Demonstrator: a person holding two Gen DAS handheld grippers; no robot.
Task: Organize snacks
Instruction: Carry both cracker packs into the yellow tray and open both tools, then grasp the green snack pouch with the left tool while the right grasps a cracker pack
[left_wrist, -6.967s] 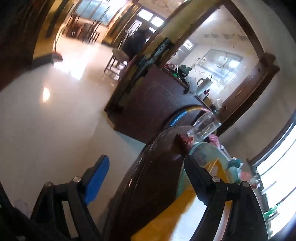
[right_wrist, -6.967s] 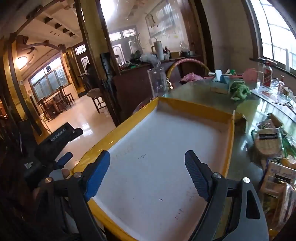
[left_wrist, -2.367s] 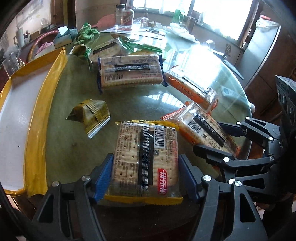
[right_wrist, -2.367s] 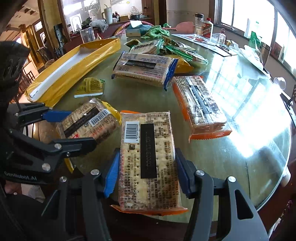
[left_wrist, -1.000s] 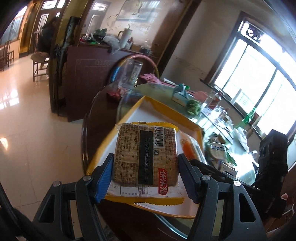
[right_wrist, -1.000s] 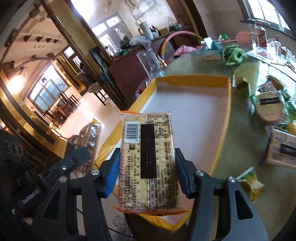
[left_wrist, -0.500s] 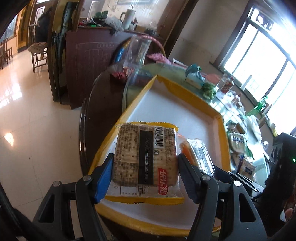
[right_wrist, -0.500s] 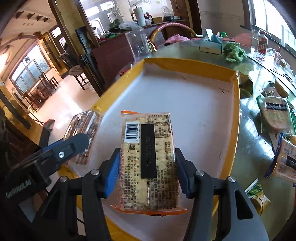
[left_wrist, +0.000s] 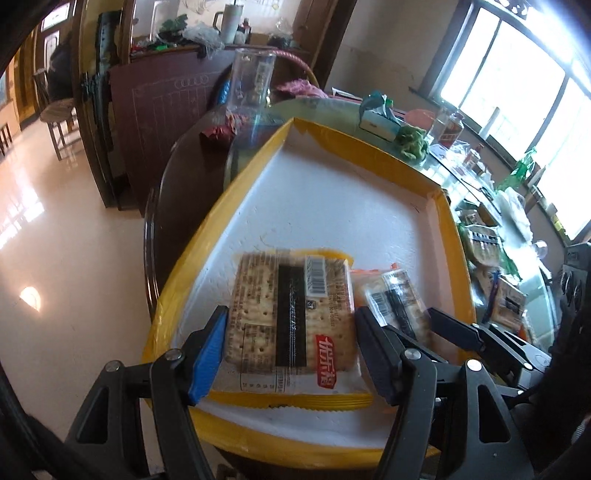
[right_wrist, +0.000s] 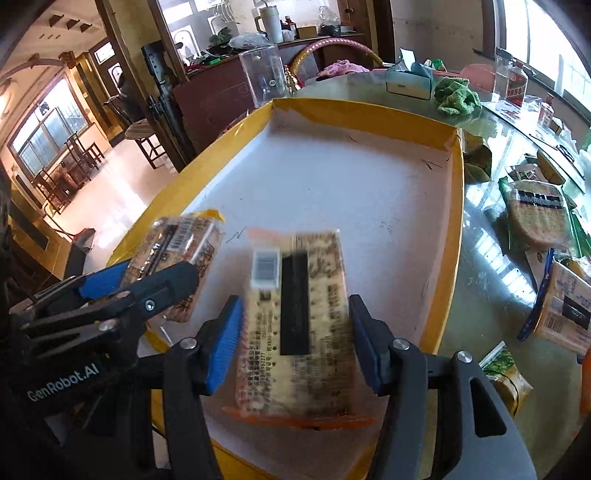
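Note:
A yellow-edged cracker pack (left_wrist: 291, 314) lies on the white floor of the yellow tray (left_wrist: 362, 147) between the fingers of my left gripper (left_wrist: 290, 347), whose jaws stand spread just off its sides. An orange-edged cracker pack (right_wrist: 295, 325), blurred, lies in the tray (right_wrist: 369, 114) between the spread fingers of my right gripper (right_wrist: 295, 339). The orange pack also shows in the left wrist view (left_wrist: 395, 302), right of the yellow one. The yellow pack shows in the right wrist view (right_wrist: 177, 251), partly behind the left gripper's finger.
More snack packs (right_wrist: 535, 214) lie on the glass table right of the tray, with a small green packet (right_wrist: 506, 376) near the front. A clear beaker (right_wrist: 264, 74), tissue box (right_wrist: 408, 83) and green cloth (right_wrist: 456, 98) stand beyond the tray. Floor drops off left.
Both grippers came down into the tray's near end and opened. Each cracker pack now lies loose on the tray floor between spread fingers.

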